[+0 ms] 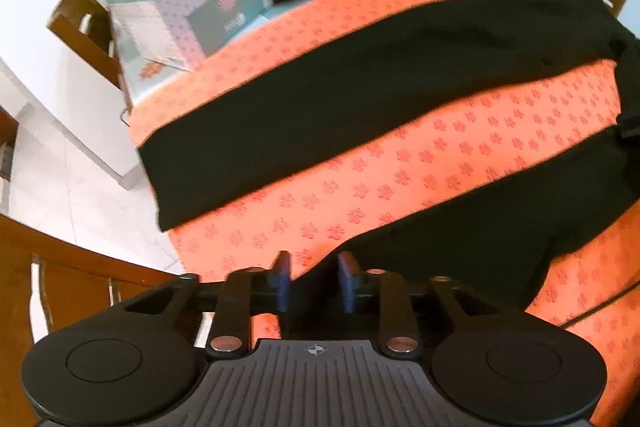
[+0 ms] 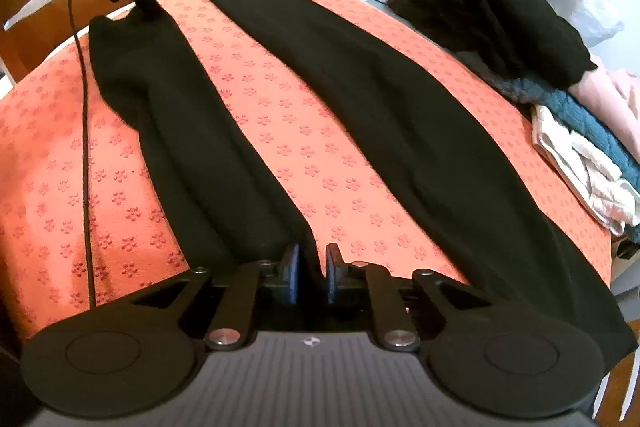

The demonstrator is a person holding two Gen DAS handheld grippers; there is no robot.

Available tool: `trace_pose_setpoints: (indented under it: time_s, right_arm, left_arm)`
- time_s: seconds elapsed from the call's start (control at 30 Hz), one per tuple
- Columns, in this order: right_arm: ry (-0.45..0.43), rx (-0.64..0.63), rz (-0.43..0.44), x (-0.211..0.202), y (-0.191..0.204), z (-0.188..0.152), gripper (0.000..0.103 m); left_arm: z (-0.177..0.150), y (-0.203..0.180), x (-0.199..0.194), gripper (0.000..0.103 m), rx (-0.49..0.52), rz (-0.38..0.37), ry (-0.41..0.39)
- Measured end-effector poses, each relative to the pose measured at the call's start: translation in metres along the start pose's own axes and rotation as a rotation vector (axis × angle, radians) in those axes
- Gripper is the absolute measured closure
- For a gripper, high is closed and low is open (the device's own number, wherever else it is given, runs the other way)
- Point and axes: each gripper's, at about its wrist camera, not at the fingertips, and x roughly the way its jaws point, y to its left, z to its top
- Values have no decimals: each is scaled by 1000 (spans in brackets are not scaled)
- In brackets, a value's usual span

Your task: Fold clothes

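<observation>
Hand-held gripper (image 2: 311, 269) straddles matte black trousers (image 2: 400, 115) on embossed orange mat (image 2: 280, 131).

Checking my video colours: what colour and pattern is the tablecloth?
Orange tablecloth with a repeating small flower print; the right wrist view shows it best.

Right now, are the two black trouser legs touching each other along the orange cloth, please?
Apart. In the right wrist view a strip of orange cloth shows between the near trouser leg and the far trouser leg along their whole visible length.
</observation>
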Motion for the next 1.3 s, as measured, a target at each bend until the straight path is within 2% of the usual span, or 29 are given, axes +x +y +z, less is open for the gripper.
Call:
trace_pose_setpoints:
  time_s: [0.1,0.23,0.33,0.5,0.73,0.77,0.83,0.93,1.1,1.2,1.3]
  right_arm:
    - [-13,21,-5,-9,-2,-3,78]
    - [-24,43,-7,-25,-4,-8,77]
    - [-27,61,2,-38,-3,-15,74]
    - [7,90,7,-51,-1,-33,70]
    - [76,196,-39,-55,-9,-67,67]
    - [83,215,-47,-55,-11,-71,67]
    - [93,259,-60,-54,-14,-80,67]
    - [107,332,-76,-53,-20,-91,67]
    - [120,453,-130,-54,-32,-107,67]
    - [123,606,-170,-55,-48,-124,67]
    - [123,813,-221,-57,-68,-145,67]
  left_arm:
    - [-8,7,-19,63,-13,-24,-23]
    - [-23,8,-30,60,-10,-41,-18]
    - [-34,10,-26,60,-37,-34,-2]
    - [-37,21,-11,55,-189,-55,-28]
    - [-26,14,12,56,-236,-40,-32]
    - [-26,14,15,63,-242,-37,-32]
    - [-27,13,14,99,-253,-32,-42]
    - [-29,22,2,100,-364,-50,-39]
    - [-49,36,-48,100,-522,-15,-23]
    - [-70,34,-68,100,-568,-12,32]
    - [-88,27,-66,100,-615,-31,112]
